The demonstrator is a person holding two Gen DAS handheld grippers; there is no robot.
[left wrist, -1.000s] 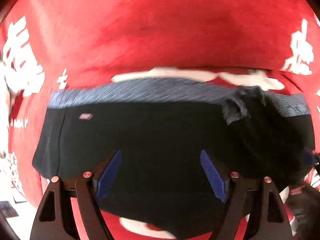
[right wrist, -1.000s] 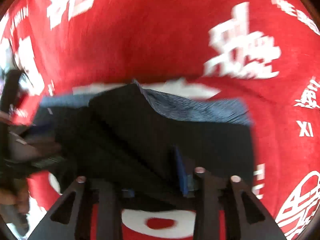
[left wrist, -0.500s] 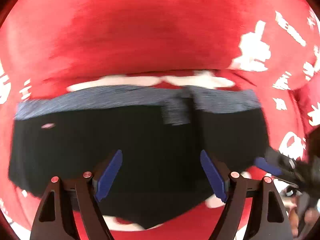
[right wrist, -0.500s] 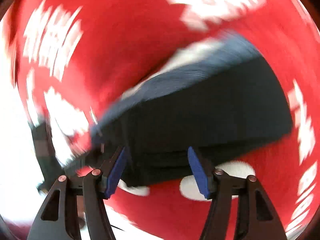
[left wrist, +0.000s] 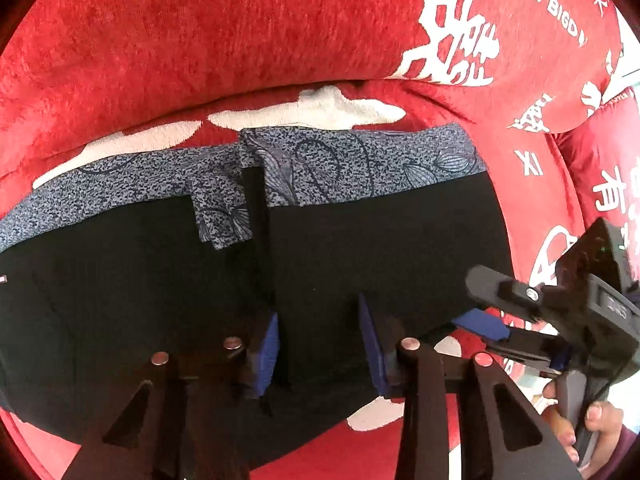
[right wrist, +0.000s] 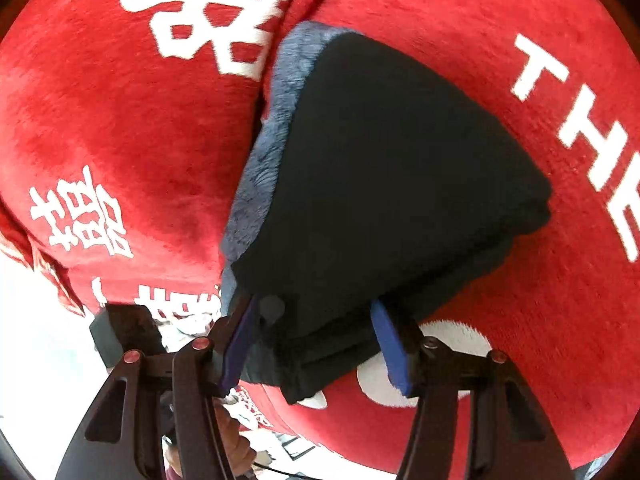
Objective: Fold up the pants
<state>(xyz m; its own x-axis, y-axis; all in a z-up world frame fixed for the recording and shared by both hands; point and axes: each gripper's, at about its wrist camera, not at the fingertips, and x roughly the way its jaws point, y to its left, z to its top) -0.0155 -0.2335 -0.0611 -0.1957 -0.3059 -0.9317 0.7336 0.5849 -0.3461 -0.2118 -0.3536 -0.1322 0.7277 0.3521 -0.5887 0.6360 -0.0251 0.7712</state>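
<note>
Left wrist view: black pants [left wrist: 380, 248] are seen laid flat across a red plush blanket [left wrist: 200, 40] printed with white characters, the grey-blue patterned waistband [left wrist: 360, 164] running along the far edge. A vertical fold edge is visible near the middle of the garment, with a flap of the patterned band turned over beside it. The left gripper [left wrist: 318, 342] is positioned low over the near part of the cloth, its blue-padded fingers [left wrist: 267, 344] set apart with black fabric lying between them; whether the pads press the cloth cannot be told. At the right edge of the pants the right gripper [left wrist: 486, 330] is seen from the side, one blue pad on the cloth's corner, and the person's hand [left wrist: 576, 424] is wrapped around its handle.

Right wrist view: the pants [right wrist: 392, 184] appear as a stacked, layered bundle (several thicknesses are visible at the near corner) resting on the red blanket [right wrist: 120, 128]. The right gripper [right wrist: 316, 336] is held with its fingers [right wrist: 390, 344] spread to either side of that corner, unclenched, the stacked layers sitting between the pads. The patterned waistband [right wrist: 272, 120] is seen along the bundle's left side.
</note>
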